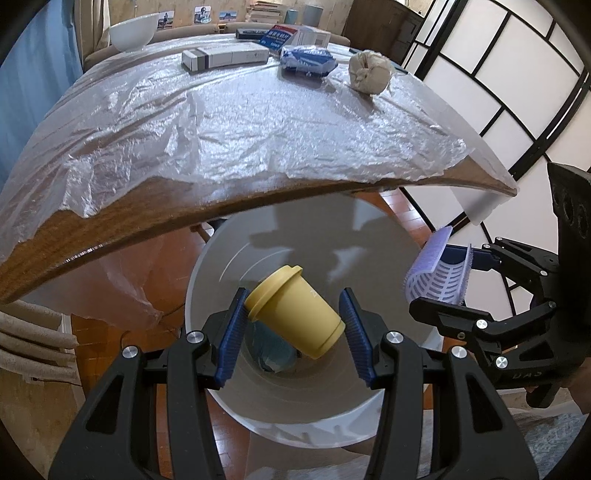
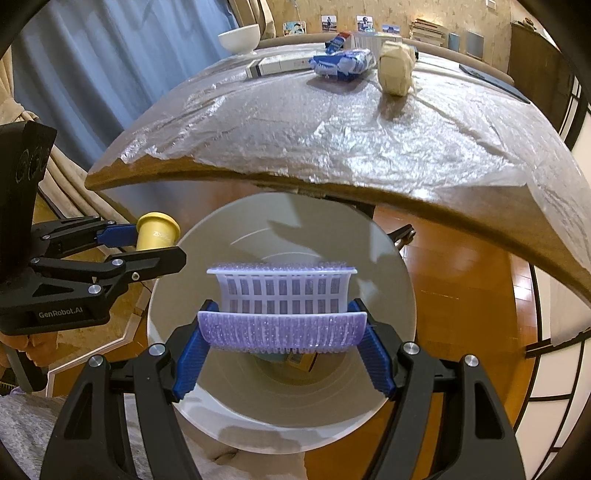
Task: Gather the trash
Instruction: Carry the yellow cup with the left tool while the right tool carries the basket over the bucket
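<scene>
A round white trash bin (image 1: 221,280) stands on the floor below the table's near edge; it also shows in the right wrist view (image 2: 391,258). My left gripper (image 1: 293,325) is over its mouth with a yellow lidded cup (image 1: 295,317) tilted between the blue pads; the left pad touches its lid, and a gap shows at the right pad. The cup shows at left in the right wrist view (image 2: 157,236). My right gripper (image 2: 284,332) is shut on a bent purple-and-white spiked plastic piece (image 2: 284,295) above the bin, seen also at right in the left wrist view (image 1: 439,273).
The wooden table (image 1: 122,210) carries a crinkled clear plastic sheet (image 1: 229,122). At its far end lie a cream crumpled wad (image 1: 369,72), a blue-white packet (image 1: 306,61), a white box (image 1: 225,57) and a white bowl (image 1: 133,31). Some scraps lie at the bin's bottom (image 1: 275,358).
</scene>
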### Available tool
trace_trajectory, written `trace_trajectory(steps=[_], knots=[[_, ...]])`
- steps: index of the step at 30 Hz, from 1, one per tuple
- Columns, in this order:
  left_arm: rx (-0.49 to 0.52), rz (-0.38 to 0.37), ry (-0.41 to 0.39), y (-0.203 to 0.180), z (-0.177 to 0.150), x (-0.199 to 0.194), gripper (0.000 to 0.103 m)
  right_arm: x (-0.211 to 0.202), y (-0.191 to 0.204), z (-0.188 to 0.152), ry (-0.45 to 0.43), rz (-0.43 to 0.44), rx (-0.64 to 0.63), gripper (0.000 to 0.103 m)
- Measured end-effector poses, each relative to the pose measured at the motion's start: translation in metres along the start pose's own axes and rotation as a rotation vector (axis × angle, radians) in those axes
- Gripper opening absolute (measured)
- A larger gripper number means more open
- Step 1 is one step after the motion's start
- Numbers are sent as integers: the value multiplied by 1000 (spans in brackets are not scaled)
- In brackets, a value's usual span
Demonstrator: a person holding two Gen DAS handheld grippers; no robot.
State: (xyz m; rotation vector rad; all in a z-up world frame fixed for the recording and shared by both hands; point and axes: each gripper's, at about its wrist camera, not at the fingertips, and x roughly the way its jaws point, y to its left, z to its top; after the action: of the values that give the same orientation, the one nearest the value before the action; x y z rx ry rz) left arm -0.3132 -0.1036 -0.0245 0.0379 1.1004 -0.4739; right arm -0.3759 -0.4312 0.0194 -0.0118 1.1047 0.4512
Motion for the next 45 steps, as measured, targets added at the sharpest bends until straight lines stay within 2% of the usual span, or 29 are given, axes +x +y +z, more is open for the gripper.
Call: trace_trajectory(steps=[17, 45], knots=[[26, 29, 59, 1, -10, 22, 51, 26, -5, -13, 50, -14, 15, 71], [60, 43, 125, 1, -18, 58, 51, 52, -9, -12, 89, -49, 54, 71]])
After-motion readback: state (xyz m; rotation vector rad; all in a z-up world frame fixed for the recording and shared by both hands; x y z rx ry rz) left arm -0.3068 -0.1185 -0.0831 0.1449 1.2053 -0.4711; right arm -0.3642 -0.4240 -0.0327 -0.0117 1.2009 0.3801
